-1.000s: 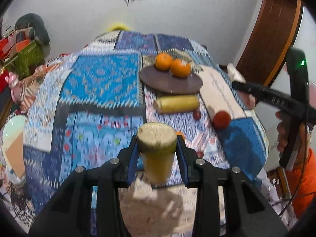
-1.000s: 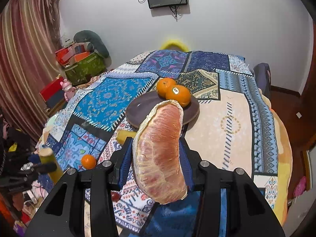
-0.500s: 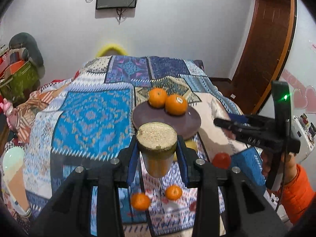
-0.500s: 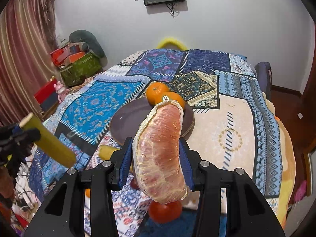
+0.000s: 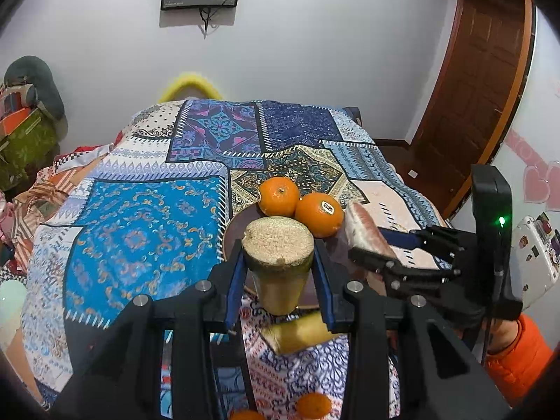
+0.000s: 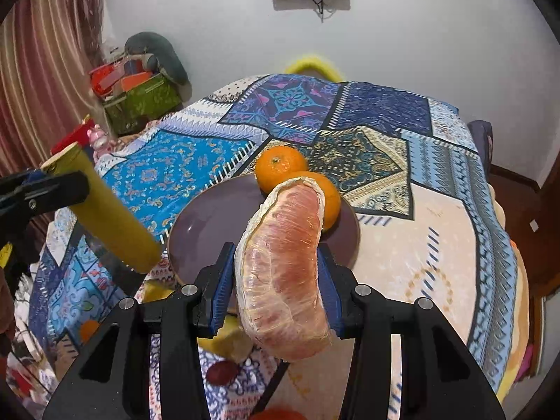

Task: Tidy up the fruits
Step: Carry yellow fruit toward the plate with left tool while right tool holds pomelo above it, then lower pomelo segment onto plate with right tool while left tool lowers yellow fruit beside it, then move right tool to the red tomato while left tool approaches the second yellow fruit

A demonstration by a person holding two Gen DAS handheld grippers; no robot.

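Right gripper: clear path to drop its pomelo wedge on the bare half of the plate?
Probably yes. The right gripper holds the pomelo wedge just short of the plate, whose near-left half is bare. The oranges sit at its far edge; the left gripper's cane piece hangs beside the rim.

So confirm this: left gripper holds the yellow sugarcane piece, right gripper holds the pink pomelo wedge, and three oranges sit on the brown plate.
Not quite. The plate carries two oranges, not three, as the right wrist view shows. The rest stands: the left gripper holds the sugarcane piece, and the right gripper holds the pomelo wedge.
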